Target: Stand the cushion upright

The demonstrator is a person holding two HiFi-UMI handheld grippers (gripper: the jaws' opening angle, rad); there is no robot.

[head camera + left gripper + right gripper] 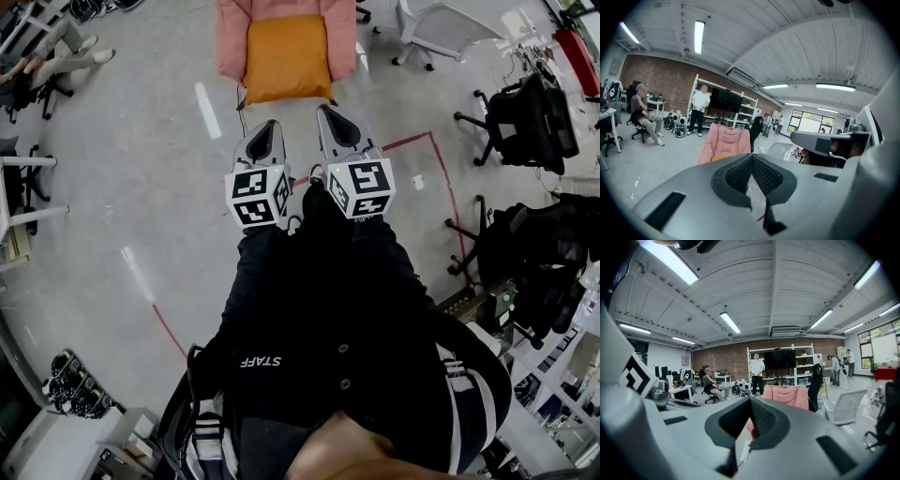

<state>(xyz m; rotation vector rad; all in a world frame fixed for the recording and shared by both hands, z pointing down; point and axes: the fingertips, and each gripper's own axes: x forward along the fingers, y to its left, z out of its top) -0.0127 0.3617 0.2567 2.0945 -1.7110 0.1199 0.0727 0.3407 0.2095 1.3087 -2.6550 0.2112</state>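
Note:
An orange cushion [288, 56] lies flat on the seat of a pink armchair [230, 37] at the top of the head view. My left gripper [266, 130] and right gripper [331, 117] hang side by side over the floor just short of the chair's front edge, both shut with nothing between their pads. In the left gripper view the pink armchair [723, 143] stands ahead beyond the closed left gripper [751, 161], with a sliver of orange cushion [717, 158] above the jaw. The right gripper view shows the armchair [790, 395] past the shut right gripper [751, 404].
White office chair [441, 30] stands right of the armchair, black office chairs [525, 117] further right. Red tape lines [441, 164] mark the grey floor. A seated person [644, 115] and a standing person [699, 110] are in the background near shelving [731, 108].

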